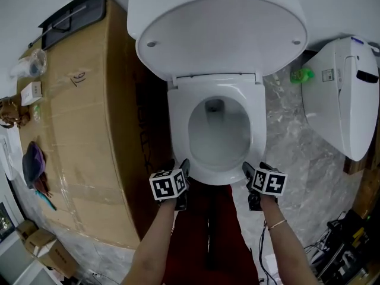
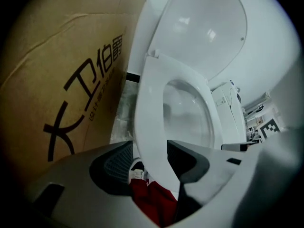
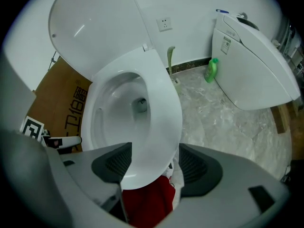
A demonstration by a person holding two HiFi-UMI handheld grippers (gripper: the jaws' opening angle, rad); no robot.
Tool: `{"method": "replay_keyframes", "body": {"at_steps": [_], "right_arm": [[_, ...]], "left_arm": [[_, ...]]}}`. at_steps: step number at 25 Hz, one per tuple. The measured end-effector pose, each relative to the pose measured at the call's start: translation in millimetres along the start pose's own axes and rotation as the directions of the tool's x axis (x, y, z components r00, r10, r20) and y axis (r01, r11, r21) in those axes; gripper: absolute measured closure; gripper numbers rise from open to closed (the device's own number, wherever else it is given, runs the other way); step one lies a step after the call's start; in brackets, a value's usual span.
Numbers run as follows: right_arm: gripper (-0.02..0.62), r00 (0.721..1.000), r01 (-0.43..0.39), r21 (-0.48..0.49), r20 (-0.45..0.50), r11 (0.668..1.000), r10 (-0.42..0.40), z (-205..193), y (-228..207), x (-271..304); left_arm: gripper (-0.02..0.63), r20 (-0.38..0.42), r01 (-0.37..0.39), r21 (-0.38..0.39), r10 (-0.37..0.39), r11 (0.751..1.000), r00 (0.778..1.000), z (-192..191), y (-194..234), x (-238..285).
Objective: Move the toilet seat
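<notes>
The white toilet seat [image 1: 178, 123] lies down flat on the bowl, while the lid [image 1: 219, 31] stands raised against the tank. My left gripper [image 1: 180, 170] is at the seat's front-left rim and my right gripper [image 1: 252, 171] at its front-right rim. In the left gripper view the seat [image 2: 147, 103] passes between the spread jaws of the left gripper [image 2: 149, 153], with a gap beside the left pad. In the right gripper view the seat's front edge [image 3: 161, 113] sits between the wide jaws of the right gripper [image 3: 153, 161], with a gap beside the right pad.
A large cardboard box [image 1: 77, 129] stands close along the toilet's left side. A second white toilet unit [image 1: 344, 94] and a green bottle [image 1: 301, 75] are on the marbled floor [image 1: 297, 159] to the right. The person's red trousers [image 1: 208, 230] are just below the bowl.
</notes>
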State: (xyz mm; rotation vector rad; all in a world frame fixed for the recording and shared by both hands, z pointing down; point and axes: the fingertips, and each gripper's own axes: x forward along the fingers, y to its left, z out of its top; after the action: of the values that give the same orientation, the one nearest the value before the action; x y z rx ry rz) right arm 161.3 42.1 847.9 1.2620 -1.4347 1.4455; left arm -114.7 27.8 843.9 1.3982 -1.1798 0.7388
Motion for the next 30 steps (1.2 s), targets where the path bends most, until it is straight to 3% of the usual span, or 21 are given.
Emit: {"method": "replay_keyframes", "body": {"at_steps": [6, 18, 24, 30], "right_arm": [[0.291, 0.999, -0.011, 0.054, -0.033, 0.998, 0.013, -15.5, -2.9, 17.6], [0.291, 0.999, -0.04, 0.105, -0.029, 0.994, 0.043, -17.6, -2.0, 32.2], [0.291, 0.996, -0.092, 0.153, -0.002, 0.984, 0.093, -15.2, 3.8, 15.7], [0.291, 0.993, -0.112, 0.142, 0.037, 0.983, 0.108, -9.7, 14.7, -19.6]], "left_arm": [[0.391, -0.036, 0.035, -0.051, -0.037, 0.998, 0.999, -17.4, -1.6, 12.9], [0.39, -0.065, 0.06, -0.048, -0.063, 0.997, 0.996, -21.4, -4.9, 20.3], [0.391, -0.071, 0.066, -0.026, -0.068, 0.997, 0.995, -20.1, -8.1, 5.2], [0.391, -0.054, 0.085, 0.0, -0.085, 0.996, 0.995, -11.6, -20.1, -25.6]]}}
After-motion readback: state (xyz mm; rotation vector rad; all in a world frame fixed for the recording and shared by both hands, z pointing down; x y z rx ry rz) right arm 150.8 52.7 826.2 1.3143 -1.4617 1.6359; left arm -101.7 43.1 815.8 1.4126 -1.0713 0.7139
